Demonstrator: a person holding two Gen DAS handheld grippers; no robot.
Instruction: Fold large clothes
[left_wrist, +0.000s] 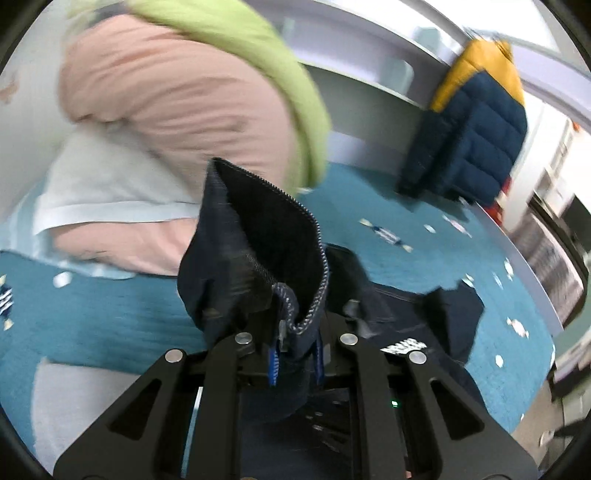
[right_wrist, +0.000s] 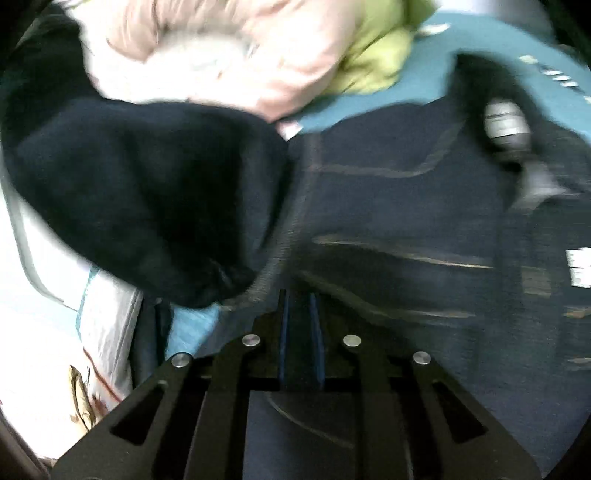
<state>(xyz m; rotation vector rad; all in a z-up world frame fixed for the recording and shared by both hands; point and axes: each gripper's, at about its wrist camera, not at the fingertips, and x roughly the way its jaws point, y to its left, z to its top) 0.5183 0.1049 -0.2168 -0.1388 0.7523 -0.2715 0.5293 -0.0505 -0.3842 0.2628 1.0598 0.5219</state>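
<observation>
A dark navy zip-up jacket (right_wrist: 399, 206) with a black fleece lining lies on a teal bedspread (left_wrist: 424, 251). My left gripper (left_wrist: 295, 332) is shut on the jacket's zippered front edge (left_wrist: 258, 236), which stands up between the fingers. My right gripper (right_wrist: 301, 310) is shut on the navy fabric at the zipper line; the black lining (right_wrist: 147, 199) folds over to its left. A white label (right_wrist: 506, 125) shows near the collar at the upper right. Both views are blurred.
A pile of clothes sits close behind: a pink padded garment (left_wrist: 166, 96), a lime green one (left_wrist: 280, 74) and a pale blue one (left_wrist: 103, 192). A navy and yellow puffer jacket (left_wrist: 476, 125) lies at the bed's far right edge by a white rail (left_wrist: 369, 88).
</observation>
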